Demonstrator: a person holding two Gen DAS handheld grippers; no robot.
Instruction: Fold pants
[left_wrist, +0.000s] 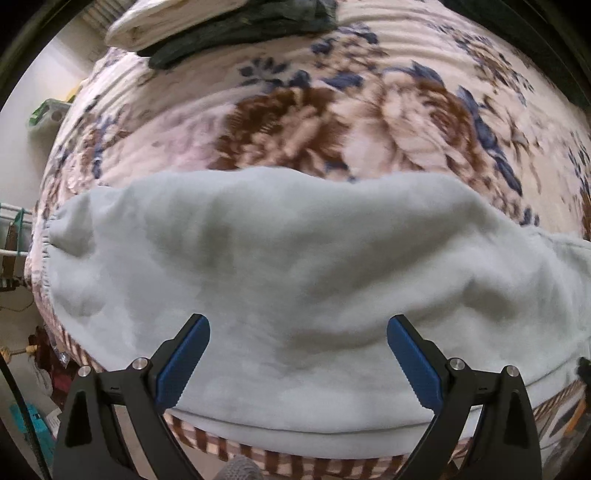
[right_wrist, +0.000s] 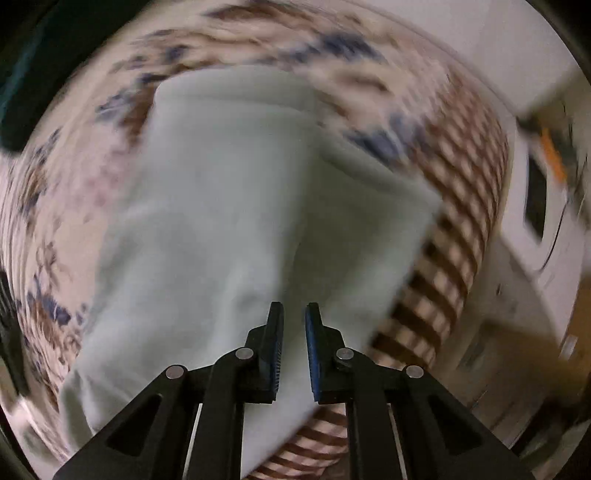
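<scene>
Left hand-held gripper (left_wrist: 298, 323) gapes above pale pants (left_wrist: 280, 266); right hand-held gripper (right_wrist: 294, 310) nearly closed.

The pale blue-grey fleece pants (left_wrist: 295, 266) are laid flat and folded lengthwise on a floral blanket. In the left wrist view the gathered waistband is seen at nine o'clock; the legs run toward three o'clock.

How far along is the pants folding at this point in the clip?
Done: the pale pants lie on the floral blanket, apparently already doubled leg over leg, though blur hides the layers. In hand: nothing; the left gripper hangs open above them, and the right gripper is nearly shut with no cloth visibly pinched. Left: the crosswise folds; the pants still lie long.
</scene>
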